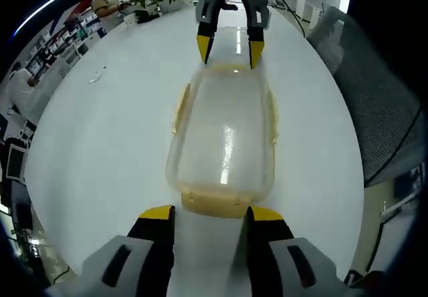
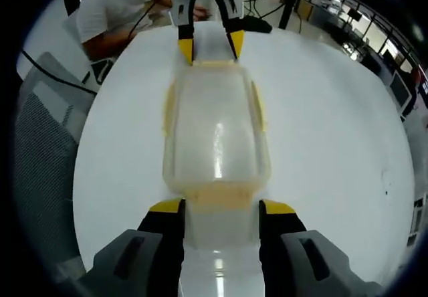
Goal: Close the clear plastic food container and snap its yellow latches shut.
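The clear plastic food container [image 1: 224, 140] lies lid-on at the middle of the white table [image 1: 100, 150], and we judge that pressing one yellow end latch [image 1: 215, 202] alone could slide it away across the smooth top. Our left gripper [image 1: 208, 213] and right gripper [image 2: 221, 208] sit at opposite ends of the container, jaws apart, flanking the latches, gripping nothing.

Both the left gripper [image 1: 206, 218] and the right gripper [image 2: 221, 210] have grey bodies, black jaws and yellow tips; each jaw base has a dark slot.
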Motion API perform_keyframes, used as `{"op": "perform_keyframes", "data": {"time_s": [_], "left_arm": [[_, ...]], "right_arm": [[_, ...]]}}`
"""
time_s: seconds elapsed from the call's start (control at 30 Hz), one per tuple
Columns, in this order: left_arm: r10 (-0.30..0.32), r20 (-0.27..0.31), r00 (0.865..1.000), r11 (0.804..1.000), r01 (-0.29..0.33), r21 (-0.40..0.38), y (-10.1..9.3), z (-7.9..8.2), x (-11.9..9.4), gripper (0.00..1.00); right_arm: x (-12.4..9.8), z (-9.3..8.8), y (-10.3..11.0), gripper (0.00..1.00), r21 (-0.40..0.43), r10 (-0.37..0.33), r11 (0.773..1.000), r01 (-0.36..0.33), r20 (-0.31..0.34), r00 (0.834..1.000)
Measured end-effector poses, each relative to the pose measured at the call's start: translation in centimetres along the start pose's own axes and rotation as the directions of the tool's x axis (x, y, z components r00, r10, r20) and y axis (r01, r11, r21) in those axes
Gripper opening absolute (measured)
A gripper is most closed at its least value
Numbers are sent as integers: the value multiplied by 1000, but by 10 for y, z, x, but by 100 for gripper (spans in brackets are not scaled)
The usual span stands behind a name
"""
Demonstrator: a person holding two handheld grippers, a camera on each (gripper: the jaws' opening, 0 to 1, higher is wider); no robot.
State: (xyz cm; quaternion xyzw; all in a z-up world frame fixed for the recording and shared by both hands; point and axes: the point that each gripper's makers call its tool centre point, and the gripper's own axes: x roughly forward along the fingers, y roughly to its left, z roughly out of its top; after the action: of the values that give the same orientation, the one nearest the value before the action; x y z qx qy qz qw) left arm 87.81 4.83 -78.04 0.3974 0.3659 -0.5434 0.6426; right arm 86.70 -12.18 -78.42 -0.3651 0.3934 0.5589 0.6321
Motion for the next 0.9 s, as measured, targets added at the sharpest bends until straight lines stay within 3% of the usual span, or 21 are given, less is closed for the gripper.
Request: {"op": "perform_keyframes", "data": {"time_s": [0.53, 0.9], "left_arm": [[-88, 0, 996, 996, 88, 35, -5, 5, 7, 34], [-88, -26, 996, 995, 89, 44, -7, 7, 8, 32]], "right_arm": [[9, -1, 7, 37, -46, 28, 999, -28, -9, 1000], [7, -1, 10, 35, -39, 34, 999, -35, -16, 999]]}}
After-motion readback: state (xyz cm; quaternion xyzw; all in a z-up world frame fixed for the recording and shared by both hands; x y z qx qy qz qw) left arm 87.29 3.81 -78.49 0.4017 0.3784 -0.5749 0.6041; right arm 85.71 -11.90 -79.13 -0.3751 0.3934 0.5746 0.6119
